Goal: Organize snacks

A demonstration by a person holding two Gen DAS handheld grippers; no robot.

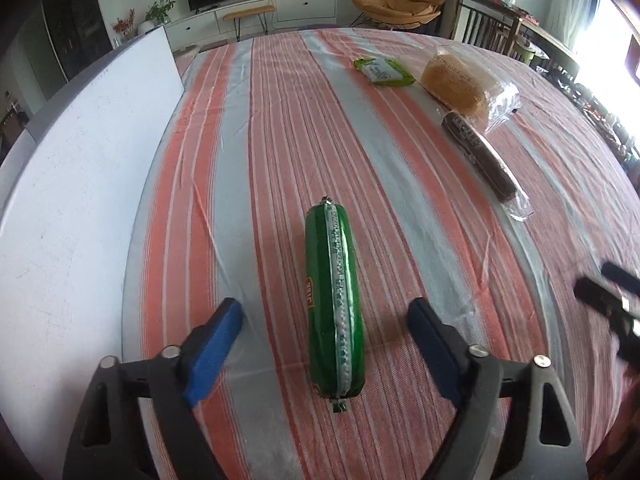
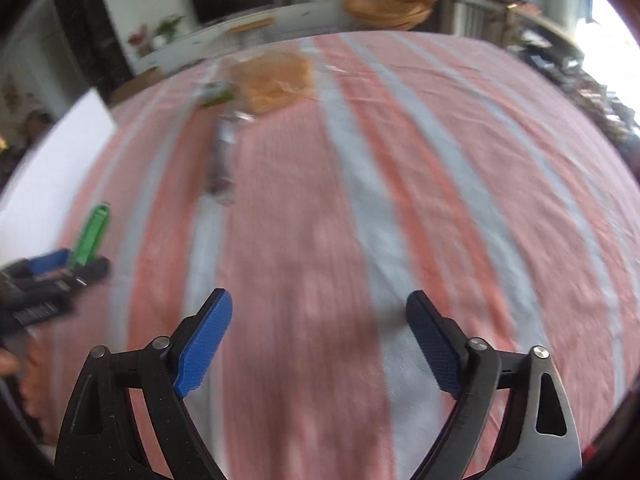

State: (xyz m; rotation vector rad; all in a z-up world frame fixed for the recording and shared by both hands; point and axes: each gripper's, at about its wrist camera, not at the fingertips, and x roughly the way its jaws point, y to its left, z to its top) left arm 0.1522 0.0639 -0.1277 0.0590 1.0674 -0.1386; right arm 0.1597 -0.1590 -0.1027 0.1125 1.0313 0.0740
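We are working in a living room, over a counter draped in an orange-and-grey striped cloth, with a television and an orange chair at the far wall. In the left wrist view, a white board is standing along the counter's left edge. The left tool is hovering with its blue pads spread on either side of a green sausage lying lengthwise between them; the pads are standing clear of the wrapper on both sides, so nothing is being gripped yet. Further off, to the right, a green packet, a bagged bun and a dark wrapped bar are lying near one another (the bun and the bar look to be touching). All four snacks are looking loose on the cloth, so we judge the sorting is barely under way.

In the right wrist view, which is badly blurred, the right tool is hanging wide and empty above bare cloth. The left tool and the sausage are showing at the left edge, with the other snacks smeared far ahead.
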